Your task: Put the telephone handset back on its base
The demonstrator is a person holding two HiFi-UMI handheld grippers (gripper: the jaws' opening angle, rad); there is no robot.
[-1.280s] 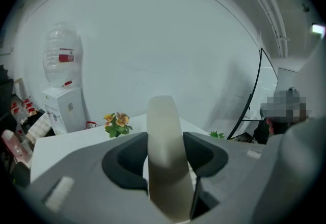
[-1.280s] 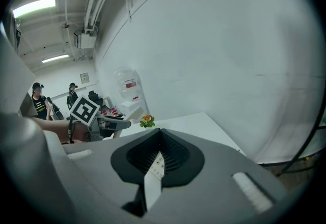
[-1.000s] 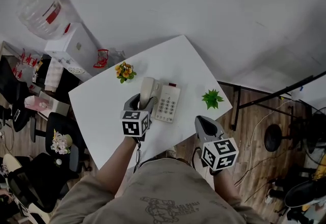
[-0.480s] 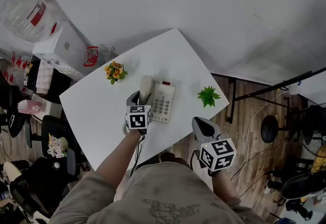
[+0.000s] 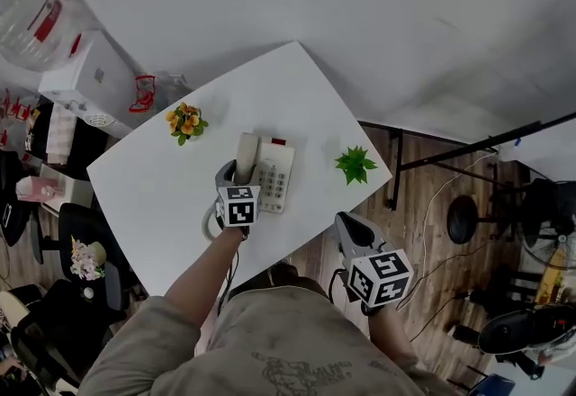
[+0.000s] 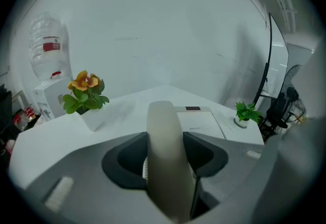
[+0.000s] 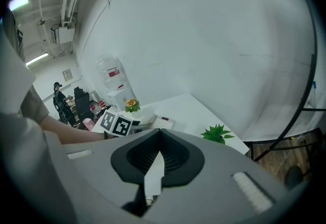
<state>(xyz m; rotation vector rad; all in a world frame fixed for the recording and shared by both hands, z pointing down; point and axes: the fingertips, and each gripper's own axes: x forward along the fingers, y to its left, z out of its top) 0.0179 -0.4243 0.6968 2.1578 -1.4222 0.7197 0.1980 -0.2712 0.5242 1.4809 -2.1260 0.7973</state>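
The left gripper (image 6: 165, 154) is clenched on the handset (image 5: 247, 154), which lies along the left side of the base (image 5: 277, 185) on the desk (image 5: 162, 196), seemingly almost seated. Lower it level into the cradle, then let go. The right gripper (image 7: 153, 169) idles, closed and empty.

The desk (image 5: 162, 178) is plain white. The handset (image 5: 246, 156) is beige. The base (image 5: 273, 183) is off-white with a small red patch at its far edge. Left of the base are orange-yellow flowers (image 5: 184, 121) with green leaves, and right of it a green plant (image 5: 355, 164). The left tongs (image 5: 232, 176) and right tongs (image 5: 353, 225) are grey, their cubes patterned with black-and-white squares.
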